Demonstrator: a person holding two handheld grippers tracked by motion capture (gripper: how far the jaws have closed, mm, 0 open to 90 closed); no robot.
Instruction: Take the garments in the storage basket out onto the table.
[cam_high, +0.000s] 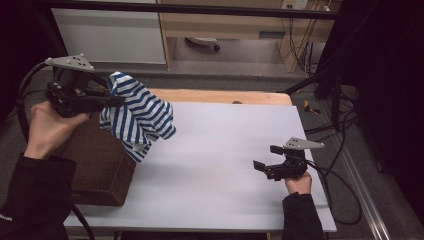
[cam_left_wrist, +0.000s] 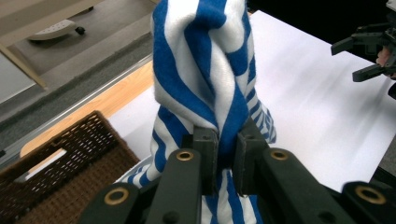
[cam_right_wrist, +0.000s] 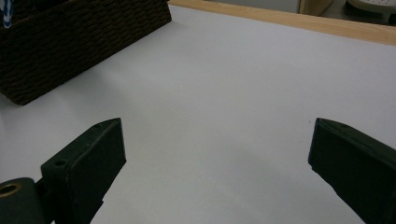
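Cloth (cam_high: 137, 115), striped blue and white, hung bunched from the left gripper (cam_left_wrist: 226, 154), pinched tight above the basket (cam_high: 97, 165). It looked soft, light and floppy; a gathered fold seemed the safest hold. The right gripper (cam_right_wrist: 217, 149) stood spread over the table (cam_high: 225, 150).

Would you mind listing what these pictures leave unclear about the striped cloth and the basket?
- Striped cloth: bunched in the left gripper, so its shape stays hidden, high view.
- Basket inside: too dark, partly behind the cloth, high view.
- Basket's far side: cut off by the edge, right gripper view.
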